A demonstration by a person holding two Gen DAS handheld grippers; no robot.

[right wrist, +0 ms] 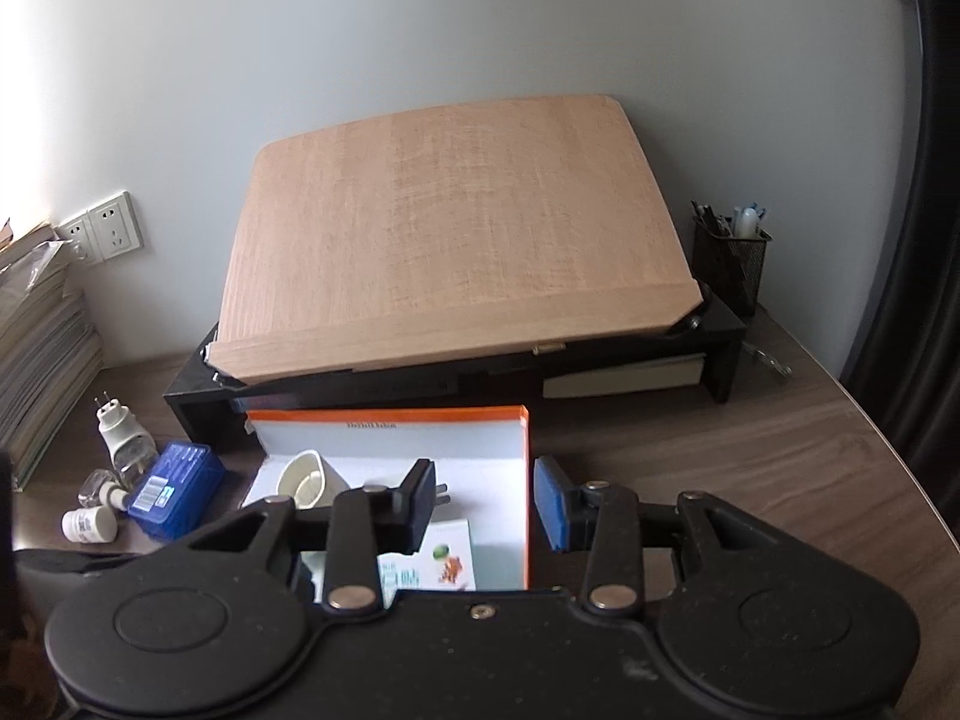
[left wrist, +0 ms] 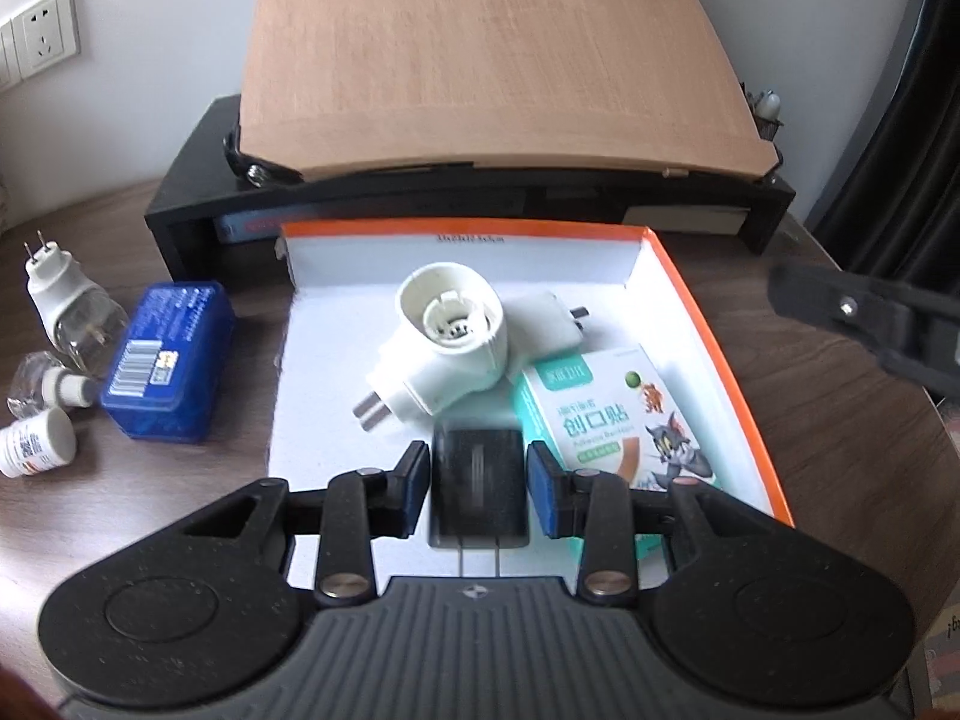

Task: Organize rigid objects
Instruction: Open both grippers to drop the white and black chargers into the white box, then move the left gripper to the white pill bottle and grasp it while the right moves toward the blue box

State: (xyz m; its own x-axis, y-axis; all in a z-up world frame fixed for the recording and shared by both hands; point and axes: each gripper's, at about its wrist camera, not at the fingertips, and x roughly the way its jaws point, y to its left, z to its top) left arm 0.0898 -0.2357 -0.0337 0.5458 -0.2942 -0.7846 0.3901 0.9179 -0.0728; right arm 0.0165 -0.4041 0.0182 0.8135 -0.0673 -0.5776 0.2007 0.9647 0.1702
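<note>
Left claw over the orange-edged box with a black charger between its pads; right claw empty beside the box wall.

The left claw [left wrist: 478, 489] hangs above the near end of the orange-edged box [left wrist: 714, 324], its blue pads [left wrist: 549, 498] set a little wider than the black charger [left wrist: 478, 492] lying between them, small gaps showing on both sides, so no grip is evident. Just ahead of it lie two white plug adapters [left wrist: 447, 348], and to its right the bandage carton [left wrist: 618, 420]. Well off to its left, on the surface [left wrist: 840, 450], sit a blue case [left wrist: 168, 360], a white plug [left wrist: 54, 282] and a small white bottle [left wrist: 36, 441]. The right claw [right wrist: 483, 504] is spread wide and holds nothing, straddling the box's right wall [right wrist: 528, 480].
</note>
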